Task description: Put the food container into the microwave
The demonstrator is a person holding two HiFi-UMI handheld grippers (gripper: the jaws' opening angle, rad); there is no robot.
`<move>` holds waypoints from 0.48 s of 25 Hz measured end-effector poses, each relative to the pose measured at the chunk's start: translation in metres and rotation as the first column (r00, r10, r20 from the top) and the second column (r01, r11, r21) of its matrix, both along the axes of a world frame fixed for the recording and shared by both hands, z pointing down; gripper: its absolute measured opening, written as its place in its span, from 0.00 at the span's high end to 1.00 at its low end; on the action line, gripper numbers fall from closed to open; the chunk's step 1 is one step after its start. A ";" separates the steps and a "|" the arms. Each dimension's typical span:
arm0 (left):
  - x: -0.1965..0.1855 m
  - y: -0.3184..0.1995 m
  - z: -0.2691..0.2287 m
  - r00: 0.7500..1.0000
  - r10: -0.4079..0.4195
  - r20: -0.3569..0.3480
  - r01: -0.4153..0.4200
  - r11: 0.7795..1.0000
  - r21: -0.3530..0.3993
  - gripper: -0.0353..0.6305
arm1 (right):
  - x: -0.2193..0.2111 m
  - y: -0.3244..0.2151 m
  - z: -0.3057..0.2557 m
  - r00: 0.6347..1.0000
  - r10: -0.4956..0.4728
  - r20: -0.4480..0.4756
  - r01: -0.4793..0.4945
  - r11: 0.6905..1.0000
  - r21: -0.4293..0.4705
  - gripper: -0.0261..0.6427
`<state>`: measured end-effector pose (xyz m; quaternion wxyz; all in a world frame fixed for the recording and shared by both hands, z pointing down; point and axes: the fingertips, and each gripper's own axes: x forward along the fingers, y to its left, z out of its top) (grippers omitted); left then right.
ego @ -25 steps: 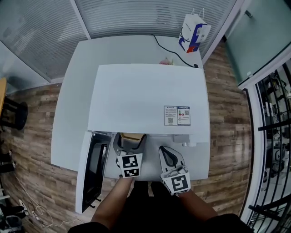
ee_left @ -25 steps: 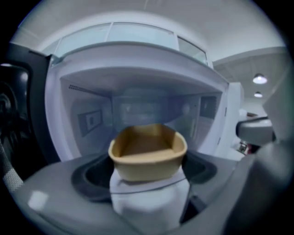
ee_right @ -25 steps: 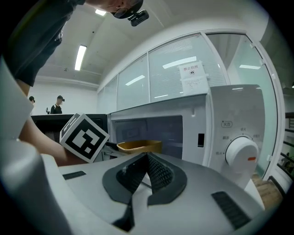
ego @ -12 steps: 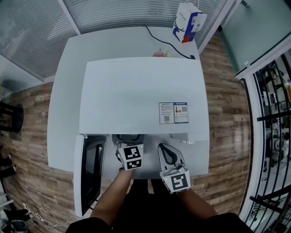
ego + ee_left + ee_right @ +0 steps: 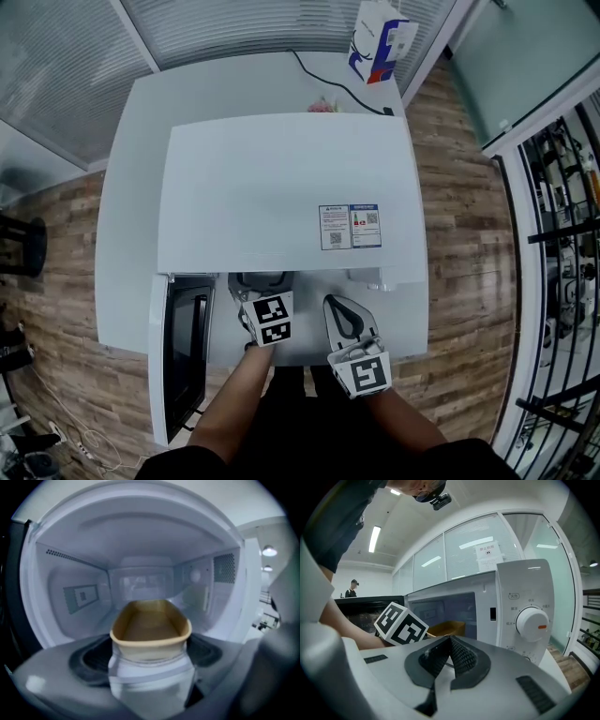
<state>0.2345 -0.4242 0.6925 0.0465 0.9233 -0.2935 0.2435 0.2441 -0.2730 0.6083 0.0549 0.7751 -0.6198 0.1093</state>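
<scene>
Clamped on the near end of the container [image 5: 151,620] with the left gripper [image 5: 150,660], jaws pressed onto the tan wall just under the rim. Pushed in through the open front of the microwave [image 5: 140,550], the open tub lying lengthwise inside the cavity with its far end toward the back wall. No telling whether it is resting on the cavity floor or held just above it.

Swung wide open at the microwave's left: the door [image 5: 183,352], dark window facing inward.

Held outside the microwave, just in front of its control panel: the right gripper [image 5: 449,653], jaws closed together with nothing between them. Beyond those jaws, on the panel to the right of the opening, a white dial [image 5: 530,623] with an orange mark.

Under the microwave, a white table [image 5: 127,187]. On the microwave's top, toward its front right, a printed label [image 5: 350,227]. Behind the microwave, at the table's far corner, a white and blue bag [image 5: 375,42], and a black cable [image 5: 323,82] running along the tabletop near it.
</scene>
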 end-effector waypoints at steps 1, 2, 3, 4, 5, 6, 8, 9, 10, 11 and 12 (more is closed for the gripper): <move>-0.002 0.000 0.000 1.000 -0.002 -0.002 0.002 1.000 -0.003 0.22 | 0.000 0.001 -0.001 1.000 0.001 0.002 -0.001 1.000 0.003 0.95; -0.004 0.001 -0.001 1.000 -0.003 -0.004 0.003 1.000 -0.004 0.21 | -0.001 0.002 -0.002 1.000 0.002 0.002 -0.003 1.000 0.007 0.95; -0.007 0.003 -0.002 1.000 -0.001 -0.007 0.001 1.000 -0.004 0.21 | -0.001 0.003 -0.003 1.000 0.002 0.001 -0.002 1.000 0.011 0.95; -0.010 0.006 -0.003 1.000 0.004 -0.008 -0.004 1.000 -0.003 0.21 | -0.002 0.004 -0.004 1.000 0.001 -0.001 -0.001 1.000 0.014 0.95; -0.013 0.009 -0.005 1.000 0.010 -0.009 -0.010 1.000 0.000 0.21 | -0.003 0.004 -0.005 1.000 -0.001 -0.003 0.001 1.000 0.015 0.95; -0.017 0.013 -0.007 1.000 0.016 -0.011 -0.016 1.000 0.004 0.21 | -0.004 0.004 -0.006 1.000 -0.003 -0.004 0.003 1.000 0.014 0.95; -0.024 0.022 -0.012 0.999 0.024 -0.021 -0.024 1.000 0.006 0.21 | -0.006 0.004 -0.010 1.000 -0.011 -0.014 0.012 1.000 0.018 0.95; -0.028 0.027 -0.015 0.999 0.026 -0.029 -0.026 1.000 0.003 0.21 | -0.007 0.003 -0.014 1.000 -0.017 -0.022 0.018 1.000 0.025 0.95; -0.033 0.033 -0.019 0.999 0.030 -0.036 -0.030 1.000 0.001 0.21 | -0.008 0.003 -0.018 0.999 -0.021 -0.029 0.022 0.999 0.032 0.95; -0.037 0.038 -0.022 0.999 0.035 -0.040 -0.035 0.999 0.004 0.21 | -0.010 0.002 -0.022 0.999 -0.024 -0.034 0.025 0.999 0.039 0.95; -0.041 0.044 -0.026 0.998 0.042 -0.043 -0.042 0.999 0.009 0.22 | -0.011 0.002 -0.027 0.999 -0.027 -0.038 0.028 0.999 0.044 0.95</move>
